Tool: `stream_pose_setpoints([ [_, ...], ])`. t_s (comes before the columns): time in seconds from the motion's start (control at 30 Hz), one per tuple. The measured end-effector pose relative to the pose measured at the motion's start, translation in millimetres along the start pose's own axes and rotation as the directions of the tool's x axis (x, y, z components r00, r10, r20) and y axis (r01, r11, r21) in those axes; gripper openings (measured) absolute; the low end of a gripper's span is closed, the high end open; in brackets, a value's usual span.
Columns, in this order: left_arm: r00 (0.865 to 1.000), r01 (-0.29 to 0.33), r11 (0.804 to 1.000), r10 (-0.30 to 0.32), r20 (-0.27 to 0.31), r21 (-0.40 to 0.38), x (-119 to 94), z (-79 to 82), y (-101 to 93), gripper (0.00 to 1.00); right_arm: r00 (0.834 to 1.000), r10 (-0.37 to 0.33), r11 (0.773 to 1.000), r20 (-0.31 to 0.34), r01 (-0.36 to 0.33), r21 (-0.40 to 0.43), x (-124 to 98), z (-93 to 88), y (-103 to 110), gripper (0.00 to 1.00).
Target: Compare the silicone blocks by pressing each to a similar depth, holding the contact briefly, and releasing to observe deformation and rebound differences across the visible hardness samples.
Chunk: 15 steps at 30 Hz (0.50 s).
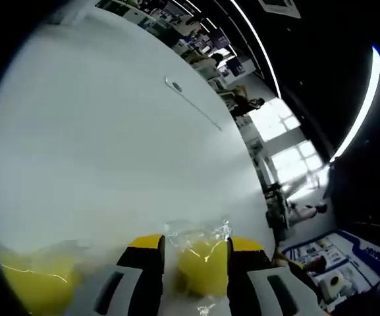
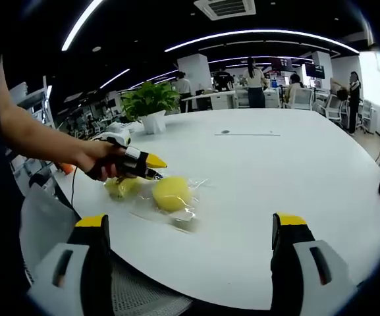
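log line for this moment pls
left hand-held gripper: at yellow block in clear wrap | right hand-held gripper: open, clear | white table

Broad bare white table (image 2: 295, 171) beyond the bagged yellow blocks (image 2: 170, 194); potted plant (image 2: 149, 105) at far edge.

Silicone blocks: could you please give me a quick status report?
Left gripper straddling a bagged yellow silicone block, contact unclear. Second yellow block beside it on the white table. Right gripper open, held back. Nothing in the way.

Left view close, right view farther; shared yellow block (image 1: 203, 266).
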<state>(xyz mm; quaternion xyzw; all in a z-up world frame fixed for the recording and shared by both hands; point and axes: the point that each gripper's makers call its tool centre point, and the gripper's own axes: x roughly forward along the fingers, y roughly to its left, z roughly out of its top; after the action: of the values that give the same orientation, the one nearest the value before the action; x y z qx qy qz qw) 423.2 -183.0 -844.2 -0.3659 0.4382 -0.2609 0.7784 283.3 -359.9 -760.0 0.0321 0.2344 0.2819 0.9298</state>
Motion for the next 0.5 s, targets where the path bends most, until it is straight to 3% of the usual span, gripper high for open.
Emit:
stream_pose_setpoints([
  [0.07, 0.999, -0.042, 0.998, 0.041, -0.022, -0.053, 1, -4.7, 8.0, 0.2, 1.0, -0.003, 1.0, 0.005, 0.003, 0.001, -1, 1.8, 0, 0.96],
  [0.1, 0.998, -0.048, 0.998, 0.047, -0.032, -0.035, 4, -6.9, 10.9, 0.16, 1.0, -0.004, 1.0, 0.007, 0.004, 0.002, -2, 2.2, 0, 0.96],
  [0.2, 0.999, -0.032, 0.999, 0.032, -0.036, 0.012, 4, -13.0, 6.5, 0.14, 1.0, -0.008, 1.0, 0.008, 0.008, 0.01, -3, 1.7, 1, 0.96],
  [0.37, 1.0, -0.012, 1.0, 0.012, -0.028, -0.015, 5, -10.6, 8.4, 0.01, 1.0, -0.006, 1.0, 0.006, 0.006, 0.017, -4, -1.2, 5, 0.96],
  [0.5, 0.999, -0.024, 1.0, 0.024, -0.039, -0.005, 5, -10.0, 7.8, 0.0, 1.0, -0.013, 1.0, 0.003, 0.013, 0.028, -5, -2.3, 5, 0.96],
])
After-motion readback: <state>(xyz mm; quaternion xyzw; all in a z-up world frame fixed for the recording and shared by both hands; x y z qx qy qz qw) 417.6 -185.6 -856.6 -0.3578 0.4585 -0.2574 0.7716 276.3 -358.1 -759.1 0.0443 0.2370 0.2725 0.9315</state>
